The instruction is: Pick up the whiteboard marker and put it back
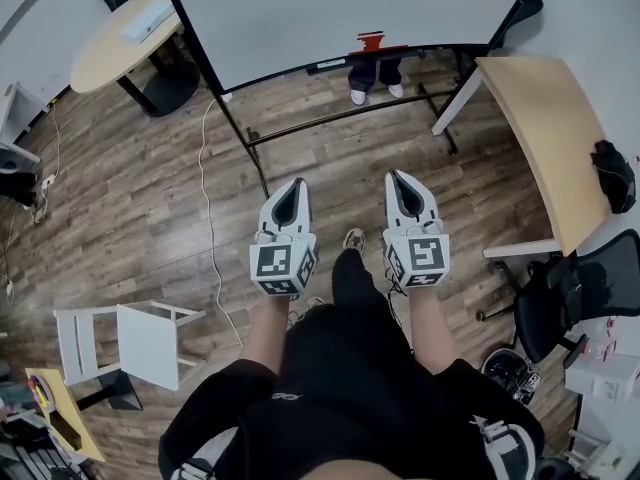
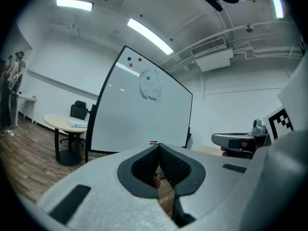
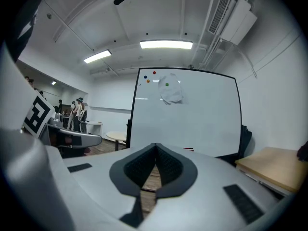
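Two grippers sit side by side in front of me, both pointing ahead at about level. The left gripper (image 1: 297,183) has its jaws pressed together at the tips with nothing between them; only the floor shows through the gap behind the tips. The right gripper (image 1: 393,175) is the same, jaws together and empty. Below them is a wooden plank floor (image 1: 150,198). Ahead stands a large whiteboard (image 1: 350,8) on a black frame, well apart from both grippers. Along its bottom edge runs a narrow ledge (image 1: 440,50). On that ledge lies a pale stick shape that I take to be the marker (image 1: 330,65), though it is too small to be sure. Near it, to its right, is a small red object (image 1: 371,40) that I cannot identify. A person's shoes (image 1: 375,90) show under the board, on its far side. I judge this to be the approach step, with no pickup begun. The next move calls for closing the gap to the ledge, opening one gripper's jaws, and lining them across the marker's barrel.
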Demonstrator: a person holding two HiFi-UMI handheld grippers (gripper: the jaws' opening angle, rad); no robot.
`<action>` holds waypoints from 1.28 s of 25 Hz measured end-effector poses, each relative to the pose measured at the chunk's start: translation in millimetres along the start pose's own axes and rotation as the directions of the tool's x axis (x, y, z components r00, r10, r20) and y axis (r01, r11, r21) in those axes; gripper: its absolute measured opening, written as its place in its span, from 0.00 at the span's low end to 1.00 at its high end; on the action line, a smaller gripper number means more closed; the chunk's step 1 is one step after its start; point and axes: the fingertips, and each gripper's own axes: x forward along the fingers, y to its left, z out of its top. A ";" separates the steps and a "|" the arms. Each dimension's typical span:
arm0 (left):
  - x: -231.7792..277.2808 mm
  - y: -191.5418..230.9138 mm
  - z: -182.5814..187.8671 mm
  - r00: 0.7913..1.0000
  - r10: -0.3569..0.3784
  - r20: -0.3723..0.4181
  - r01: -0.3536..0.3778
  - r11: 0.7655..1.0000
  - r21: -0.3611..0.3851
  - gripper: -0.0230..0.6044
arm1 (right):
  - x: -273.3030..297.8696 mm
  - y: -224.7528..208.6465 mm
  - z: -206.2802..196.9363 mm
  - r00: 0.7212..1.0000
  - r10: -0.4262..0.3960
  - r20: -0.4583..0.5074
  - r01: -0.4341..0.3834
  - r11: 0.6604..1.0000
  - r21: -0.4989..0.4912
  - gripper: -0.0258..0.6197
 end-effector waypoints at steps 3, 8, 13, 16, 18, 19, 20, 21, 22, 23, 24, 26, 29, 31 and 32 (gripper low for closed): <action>25.9 9.3 -2.1 1.000 0.005 -0.014 -0.005 1.000 0.001 0.05 | 27.3 -13.1 -1.3 1.000 0.000 0.001 0.000 1.000 0.004 0.04; 82.4 23.8 2.6 0.999 0.010 -0.031 -0.010 1.000 0.022 0.05 | 84.4 -36.1 0.8 1.000 0.027 0.009 -0.027 1.000 0.010 0.04; 158.0 21.1 13.9 0.999 0.002 -0.051 0.000 0.999 0.041 0.05 | 140.3 -77.3 7.1 0.999 0.051 0.016 -0.051 0.998 0.029 0.04; 205.4 16.2 24.5 0.999 -0.002 -0.049 0.004 0.999 0.039 0.05 | 168.3 -111.7 15.5 0.998 0.056 0.032 -0.057 0.998 0.035 0.04; 235.2 9.9 28.4 0.999 -0.002 -0.054 0.005 0.999 0.053 0.05 | 181.7 -137.0 16.8 0.998 0.056 0.037 -0.057 0.997 0.046 0.04; 249.9 5.9 28.9 0.998 -0.004 -0.059 0.008 0.998 0.061 0.05 | 187.6 -149.5 15.5 0.998 0.056 0.037 -0.058 0.997 0.052 0.04; 263.9 2.0 28.7 0.998 -0.008 -0.065 0.012 0.998 0.066 0.05 | 193.3 -161.3 13.2 0.998 0.056 0.036 -0.057 0.997 0.057 0.04; 277.2 -1.3 28.3 0.997 -0.010 -0.071 0.015 0.997 0.072 0.05 | 198.6 -172.1 10.5 0.998 0.055 0.034 -0.057 0.997 0.059 0.04; 289.5 -3.6 27.5 0.997 -0.011 -0.078 0.017 0.997 0.081 0.05 | 203.7 -181.7 7.8 0.998 0.055 0.034 -0.057 0.997 0.060 0.04; 301.1 -5.0 26.1 0.996 -0.009 -0.088 0.018 0.995 0.096 0.05 | 208.5 -190.1 4.9 0.998 0.056 0.033 -0.058 0.996 0.061 0.04; 312.0 -5.8 24.2 0.995 -0.007 -0.102 0.019 0.993 0.116 0.05 | 213.0 -197.4 1.8 0.998 0.058 0.033 -0.060 0.996 0.065 0.04; 331.2 -5.9 19.6 0.991 0.003 -0.137 0.020 0.986 0.166 0.05 | 220.8 -209.3 -5.6 0.998 0.063 0.030 -0.065 0.994 0.085 0.04; 355.0 -4.2 10.9 0.980 0.027 -0.197 0.022 0.969 0.244 0.05 | 230.8 -221.3 -18.3 0.997 0.070 0.017 -0.071 0.990 0.124 0.04; 369.9 -3.3 3.1 0.972 0.032 -0.232 0.035 0.960 0.277 0.05 | 238.3 -228.5 -26.0 0.998 0.065 0.009 -0.066 0.988 0.142 0.04; 377.2 -2.5 -0.6 0.968 0.030 -0.248 0.044 0.957 0.288 0.05 | 242.6 -231.7 -29.2 0.998 0.062 0.004 -0.062 0.987 0.149 0.04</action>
